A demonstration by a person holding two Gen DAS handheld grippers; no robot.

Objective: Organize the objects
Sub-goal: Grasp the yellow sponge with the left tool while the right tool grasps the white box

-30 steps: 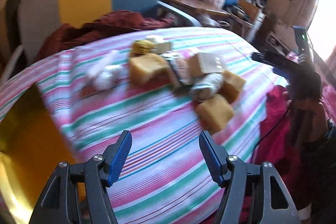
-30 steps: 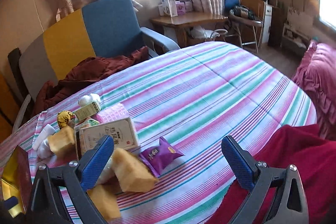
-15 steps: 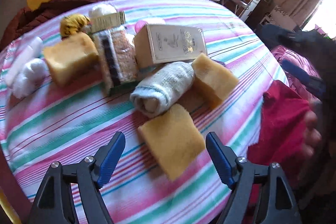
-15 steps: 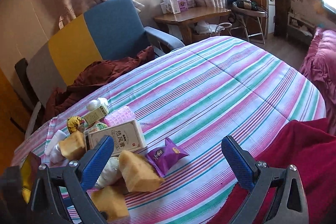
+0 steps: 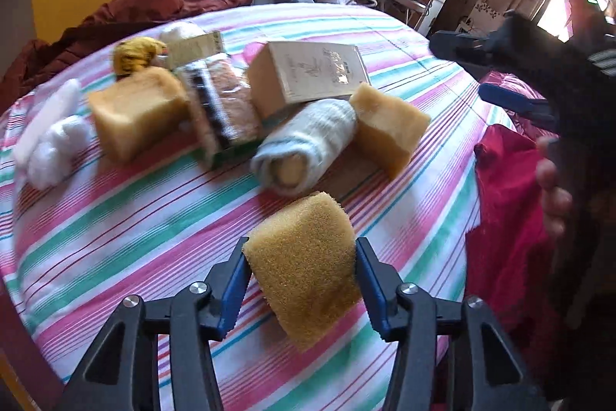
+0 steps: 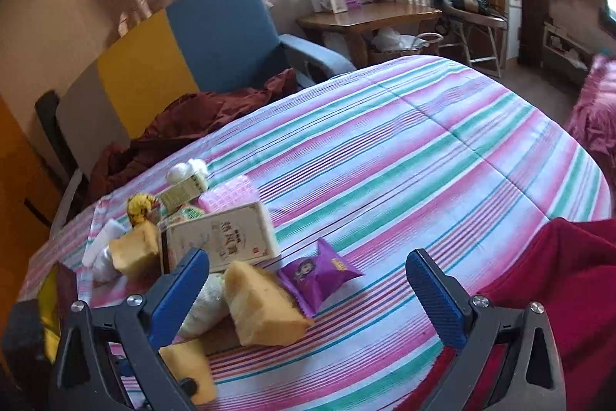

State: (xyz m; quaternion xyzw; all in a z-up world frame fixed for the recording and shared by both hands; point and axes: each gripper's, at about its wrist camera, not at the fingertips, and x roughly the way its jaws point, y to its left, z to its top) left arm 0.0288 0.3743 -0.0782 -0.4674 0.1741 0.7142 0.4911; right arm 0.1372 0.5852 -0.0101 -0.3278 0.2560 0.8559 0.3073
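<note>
Yellow sponge point(image 5: 306, 266) sits between our left gripper point(image 5: 300, 282) blue pads, which have just been closing and now pinch it above the striped cloth point(image 5: 115, 230). Our right gripper point(image 6: 308, 289) hangs spread wide with nothing held, a purple snack packet point(image 6: 319, 274) between its fingers and a sponge block point(image 6: 261, 307) by its left one.

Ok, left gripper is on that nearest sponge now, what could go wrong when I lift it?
1. The left gripper, whose jaws have just been closing, pinches the sponge near one end; soft foam could sag or slip out.
2. The rolled towel lies just behind the sponge, so a forward drift might nudge it.
3. The right gripper hovers open close by; the two could collide.
</note>
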